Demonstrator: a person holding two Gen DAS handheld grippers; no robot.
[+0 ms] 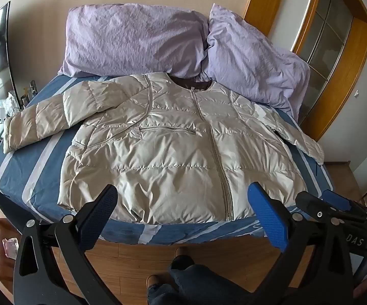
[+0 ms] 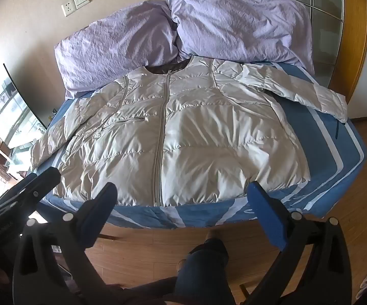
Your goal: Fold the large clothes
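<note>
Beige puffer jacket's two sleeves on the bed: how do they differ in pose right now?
On the beige quilted puffer jacket, the left sleeve angles away from the body, with blue striped bedsheet showing between them; the right sleeve also splays out, across the bed's opposite side. The left sleeve's cuff lies near the bed's edge by the television; the right sleeve's cuff reaches the edge near the wooden door. Both lie flat, unfolded and ungripped.

The jacket (image 1: 173, 150) hides the bed's (image 1: 25, 175) middle and the pillows' (image 1: 132, 38) lower edges. The clutter (image 1: 18, 99) beside the bed (bottles, perhaps) is too small to identify.
</note>
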